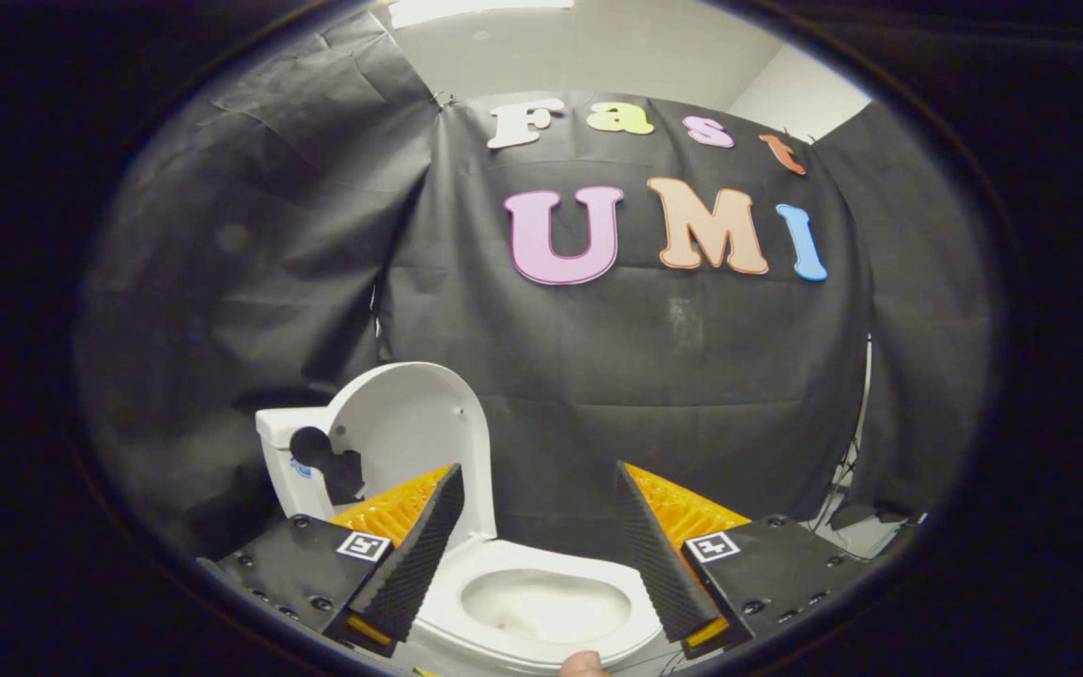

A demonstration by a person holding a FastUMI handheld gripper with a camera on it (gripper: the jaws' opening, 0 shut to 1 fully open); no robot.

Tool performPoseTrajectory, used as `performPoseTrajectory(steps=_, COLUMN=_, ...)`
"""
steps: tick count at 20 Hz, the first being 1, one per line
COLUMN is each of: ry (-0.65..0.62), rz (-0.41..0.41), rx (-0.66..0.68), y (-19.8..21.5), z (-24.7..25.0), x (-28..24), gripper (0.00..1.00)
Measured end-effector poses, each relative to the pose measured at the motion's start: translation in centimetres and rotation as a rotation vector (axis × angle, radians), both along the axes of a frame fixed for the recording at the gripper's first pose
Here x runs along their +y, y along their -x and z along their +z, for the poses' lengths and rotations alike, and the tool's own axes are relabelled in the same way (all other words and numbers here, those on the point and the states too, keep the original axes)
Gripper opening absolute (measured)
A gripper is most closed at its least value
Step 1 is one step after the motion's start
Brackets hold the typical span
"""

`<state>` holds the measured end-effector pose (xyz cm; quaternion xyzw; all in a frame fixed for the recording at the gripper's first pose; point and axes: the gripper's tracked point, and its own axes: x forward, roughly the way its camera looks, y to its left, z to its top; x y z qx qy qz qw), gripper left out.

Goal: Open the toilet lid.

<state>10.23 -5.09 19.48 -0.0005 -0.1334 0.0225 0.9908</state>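
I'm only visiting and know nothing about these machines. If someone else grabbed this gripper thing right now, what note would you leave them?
Gripper: open, fingers spread wide, holding nothing.
Toilet lid: already raised, standing upright against the tank, just beyond the left finger.
Toilet seat: down, with the bowl open to view between the fingers.
Done: the lid looks fully open.
Left: probably nothing but drawing the gripper back; check that the lid stays up by itself.

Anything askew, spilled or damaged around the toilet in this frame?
Nothing stands out. The toilet lid stands raised against the tank, the bowl below looks clean and intact, and the tongs hang open above it, touching nothing.
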Motion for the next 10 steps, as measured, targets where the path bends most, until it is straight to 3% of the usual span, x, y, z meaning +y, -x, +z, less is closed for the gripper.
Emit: performPoseTrajectory(steps=10, ry=-0.064, rz=0.007, rx=0.02, y=-0.7, z=-1.1, x=-1.7, gripper=0.98)
